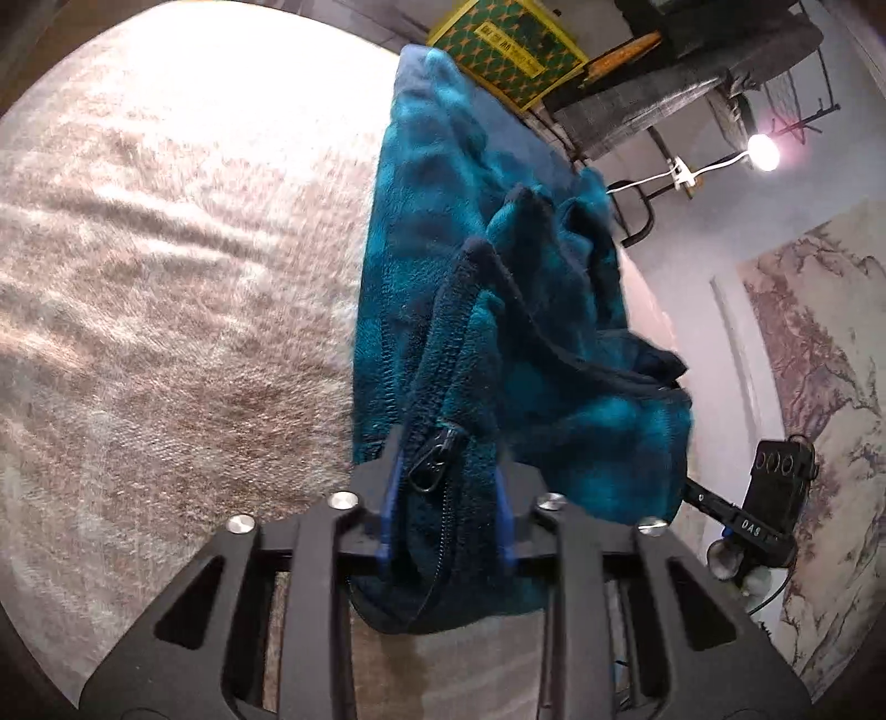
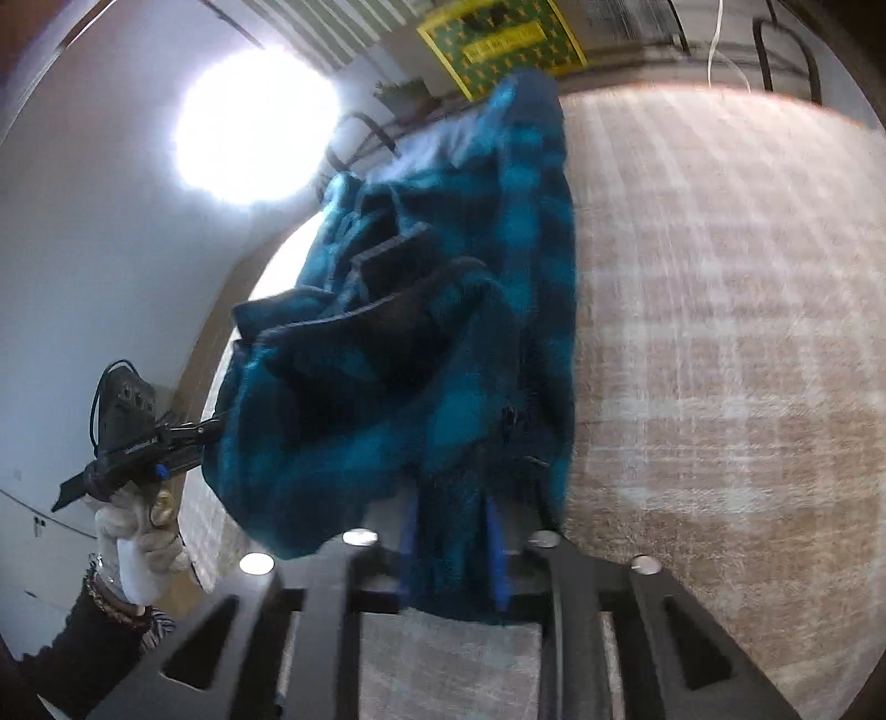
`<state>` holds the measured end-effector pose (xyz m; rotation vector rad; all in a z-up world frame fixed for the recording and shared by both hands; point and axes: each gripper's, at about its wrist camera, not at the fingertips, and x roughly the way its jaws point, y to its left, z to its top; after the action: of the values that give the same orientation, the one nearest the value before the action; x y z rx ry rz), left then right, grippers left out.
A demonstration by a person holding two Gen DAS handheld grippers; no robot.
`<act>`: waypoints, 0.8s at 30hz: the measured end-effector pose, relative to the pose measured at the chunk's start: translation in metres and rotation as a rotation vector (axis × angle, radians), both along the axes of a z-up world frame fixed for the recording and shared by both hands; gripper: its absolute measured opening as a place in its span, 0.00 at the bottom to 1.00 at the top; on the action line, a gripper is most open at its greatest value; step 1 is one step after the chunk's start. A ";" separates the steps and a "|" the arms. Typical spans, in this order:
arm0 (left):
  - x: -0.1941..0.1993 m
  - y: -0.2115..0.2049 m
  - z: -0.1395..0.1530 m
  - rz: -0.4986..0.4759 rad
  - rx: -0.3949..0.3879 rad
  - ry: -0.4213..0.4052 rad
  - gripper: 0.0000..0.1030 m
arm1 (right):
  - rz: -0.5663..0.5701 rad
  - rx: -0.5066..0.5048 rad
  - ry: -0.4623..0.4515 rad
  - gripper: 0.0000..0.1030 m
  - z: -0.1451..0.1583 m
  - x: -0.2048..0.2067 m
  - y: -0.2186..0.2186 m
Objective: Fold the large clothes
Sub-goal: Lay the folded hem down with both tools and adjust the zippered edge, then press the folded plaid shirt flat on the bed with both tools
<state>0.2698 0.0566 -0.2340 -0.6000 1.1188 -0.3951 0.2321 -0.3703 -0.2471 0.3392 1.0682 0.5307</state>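
A teal and dark blue plaid fleece jacket (image 1: 487,310) with a dark zipper hangs lifted above a beige rug (image 1: 166,277). My left gripper (image 1: 446,493) is shut on the jacket's zipper edge, the zipper pull just between the blue pads. My right gripper (image 2: 451,548) is shut on another edge of the same jacket (image 2: 432,343). The jacket stretches away from both grippers, its far end toward the rug (image 2: 720,332). The right gripper's body shows in the left wrist view (image 1: 769,498), and the left gripper, held by a gloved hand, in the right wrist view (image 2: 133,443).
A yellow-framed green box (image 1: 509,50) stands past the rug's far end. Grey furniture and a bright lamp (image 1: 761,149) are at the right; a landscape mural covers the wall (image 1: 819,387). A bright light (image 2: 255,122) glares in the right wrist view.
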 end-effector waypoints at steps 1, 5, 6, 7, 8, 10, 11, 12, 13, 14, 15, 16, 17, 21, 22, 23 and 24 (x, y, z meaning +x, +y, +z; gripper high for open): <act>-0.002 0.002 0.004 0.007 0.011 -0.003 0.20 | -0.007 0.005 -0.016 0.11 0.007 -0.005 -0.002; 0.006 0.001 -0.010 0.027 0.059 0.020 0.20 | -0.103 0.042 0.018 0.08 0.004 -0.014 -0.021; 0.010 0.001 -0.015 0.039 0.037 0.018 0.20 | -0.093 -0.001 0.027 0.08 -0.003 -0.013 -0.017; 0.011 0.001 -0.015 0.042 0.035 0.002 0.23 | -0.083 -0.052 0.031 0.08 -0.009 -0.011 -0.011; 0.013 0.001 -0.015 0.041 0.035 0.000 0.25 | -0.070 -0.077 0.024 0.08 -0.010 -0.011 -0.006; 0.013 0.006 -0.011 0.043 0.005 0.000 0.26 | -0.048 -0.104 0.004 0.17 -0.004 -0.013 -0.004; 0.011 0.008 -0.006 0.045 0.007 -0.010 0.26 | -0.056 -0.132 -0.019 0.31 0.003 -0.016 -0.006; 0.007 0.009 0.003 0.041 0.020 -0.035 0.26 | -0.070 -0.152 -0.044 0.35 0.010 -0.018 -0.008; 0.002 0.009 0.012 0.036 0.044 -0.064 0.26 | -0.082 -0.163 -0.076 0.35 0.017 -0.019 -0.009; 0.001 0.007 0.018 0.033 0.063 -0.087 0.26 | -0.083 -0.160 -0.119 0.35 0.027 -0.023 -0.010; -0.004 0.002 0.028 0.021 0.085 -0.129 0.26 | -0.073 -0.143 -0.168 0.35 0.037 -0.026 -0.009; -0.007 -0.004 0.038 0.001 0.108 -0.174 0.26 | -0.046 -0.122 -0.207 0.35 0.045 -0.028 -0.005; -0.009 -0.010 0.044 -0.014 0.120 -0.195 0.26 | -0.015 -0.110 -0.230 0.34 0.049 -0.028 0.000; -0.008 -0.027 0.055 -0.002 0.187 -0.242 0.26 | 0.124 -0.126 -0.289 0.34 0.051 -0.022 0.043; -0.006 -0.025 0.055 0.026 0.201 -0.231 0.26 | 0.140 -0.148 -0.288 0.33 0.047 -0.020 0.052; -0.004 -0.021 0.055 0.045 0.205 -0.234 0.26 | 0.147 -0.169 -0.282 0.33 0.042 -0.014 0.062; -0.003 -0.018 0.057 0.069 0.218 -0.240 0.26 | 0.153 -0.189 -0.272 0.32 0.036 -0.008 0.068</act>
<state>0.2672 0.0388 -0.1775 -0.3865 0.8941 -0.2730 0.2236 -0.3027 -0.2110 0.0169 0.8756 0.5888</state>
